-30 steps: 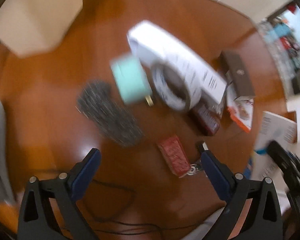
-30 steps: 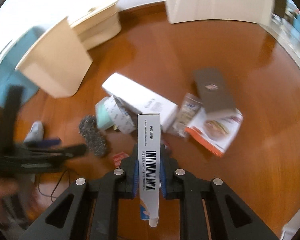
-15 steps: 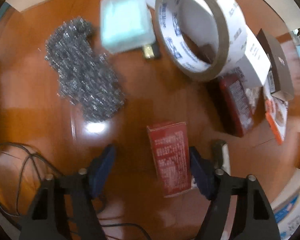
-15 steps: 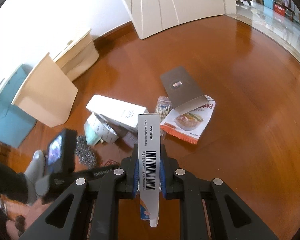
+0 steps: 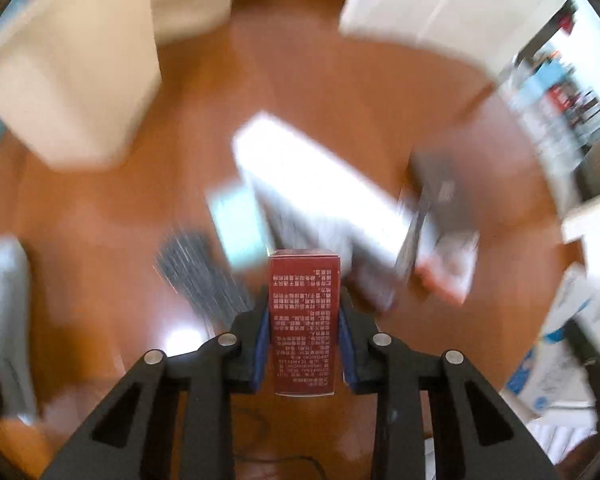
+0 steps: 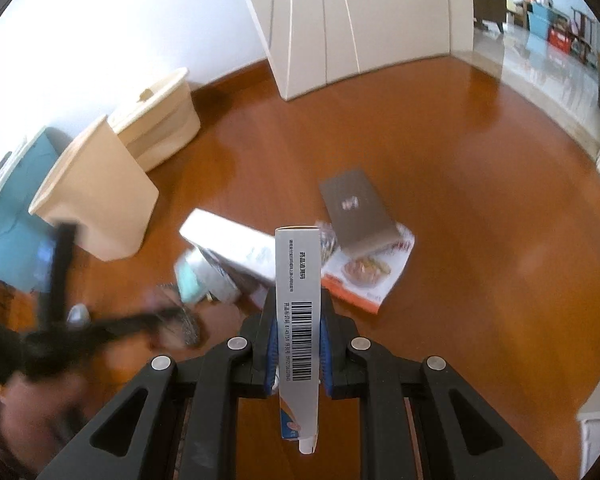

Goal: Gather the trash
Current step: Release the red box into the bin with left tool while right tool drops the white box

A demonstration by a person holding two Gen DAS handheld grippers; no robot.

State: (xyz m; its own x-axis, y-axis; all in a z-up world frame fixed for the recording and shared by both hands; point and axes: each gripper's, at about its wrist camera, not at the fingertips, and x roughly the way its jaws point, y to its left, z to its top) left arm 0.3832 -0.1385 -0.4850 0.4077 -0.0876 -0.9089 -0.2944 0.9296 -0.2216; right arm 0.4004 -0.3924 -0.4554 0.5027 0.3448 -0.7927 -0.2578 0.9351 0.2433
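Note:
My left gripper (image 5: 303, 300) holds a small red box (image 5: 304, 320) with white print upright between its blue pads; its jaws are closing on it, above the wooden floor. My right gripper (image 6: 298, 312) is shut on a narrow white box with a barcode (image 6: 298, 272), also lifted off the floor. In the right wrist view the left gripper shows as a dark blur (image 6: 100, 328) at the lower left. A beige bin (image 6: 96, 196) stands open at the left.
More litter lies on the floor: a long white box (image 6: 236, 244), a teal packet (image 5: 240, 228), steel wool (image 5: 196, 268), a dark flat box (image 6: 355, 208) and an orange-and-white food pack (image 6: 367, 276). A white cabinet (image 6: 359, 24) stands behind, and a second beige container (image 6: 160, 120) beside the bin.
The left gripper dropped to the red box on the floor, closed on it and lifted it; its view is now blurred. The right gripper rose a little with its white box.

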